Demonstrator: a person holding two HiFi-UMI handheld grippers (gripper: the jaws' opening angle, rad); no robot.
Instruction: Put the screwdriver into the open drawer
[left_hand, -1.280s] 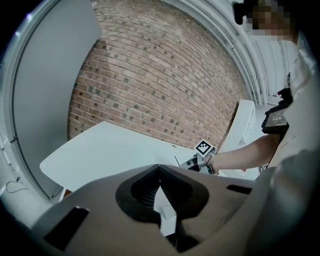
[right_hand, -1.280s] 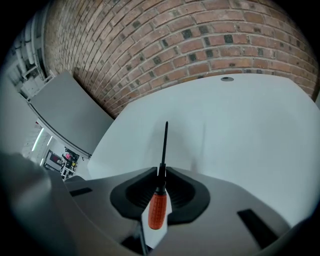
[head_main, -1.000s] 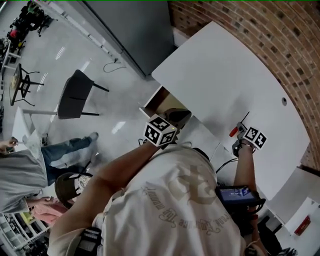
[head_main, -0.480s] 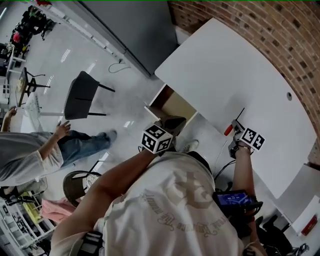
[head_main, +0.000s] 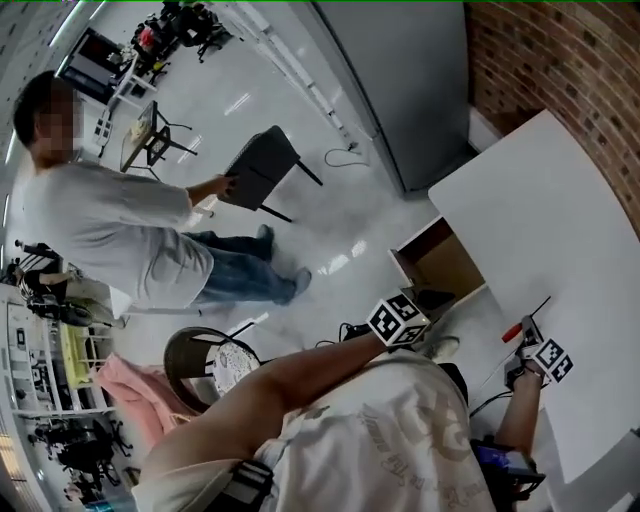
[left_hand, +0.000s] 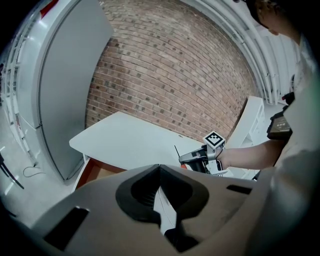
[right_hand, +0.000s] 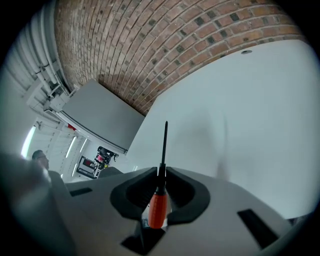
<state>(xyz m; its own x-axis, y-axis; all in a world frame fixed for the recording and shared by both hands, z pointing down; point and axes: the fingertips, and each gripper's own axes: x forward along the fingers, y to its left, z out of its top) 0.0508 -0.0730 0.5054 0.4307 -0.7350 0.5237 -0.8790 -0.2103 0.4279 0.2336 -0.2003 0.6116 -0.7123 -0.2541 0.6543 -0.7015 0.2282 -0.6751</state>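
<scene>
The right gripper (right_hand: 161, 172) pinched the red-handled screwdriver (right_hand: 158, 202) over the white table (right_hand: 240, 125). The left gripper (left_hand: 160, 170) was pressed together on nothing. At 10 o'clock from the screwdriver in the head view, the open drawer (head_main: 440, 268) showed no tool. Pickup looked done; 2 steps, carry and release, remained.

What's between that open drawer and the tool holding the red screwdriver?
Only bare white tabletop. The head view shows nothing lying between the open drawer and the right tool, which grips the screwdriver.
</scene>
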